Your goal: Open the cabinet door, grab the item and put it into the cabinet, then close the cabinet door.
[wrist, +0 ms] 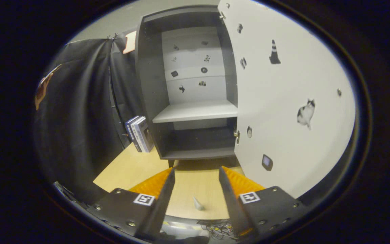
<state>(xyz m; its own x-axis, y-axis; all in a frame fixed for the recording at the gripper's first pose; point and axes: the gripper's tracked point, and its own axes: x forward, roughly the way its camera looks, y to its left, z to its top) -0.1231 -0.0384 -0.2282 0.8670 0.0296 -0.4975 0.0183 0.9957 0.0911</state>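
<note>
Light wood tabletop (130, 169) runs under everything; black cloth wall (76, 112) hangs along the left side, pale grey wall (127, 17) above it; a few upright books (140, 134) stand on the table against the cloth; tangle of cables (217, 227) past the table's near edge; lighting dim, even.

Light wooden table (127, 169) serves as the work surface. Two boxes (140, 133) stand upright on it, side by side and touching, against the black cloth wall (80, 118). Tangle of cables (217, 227) lies below the near table edge. Plain pale wall (120, 18) is visible above the cloth.
</note>
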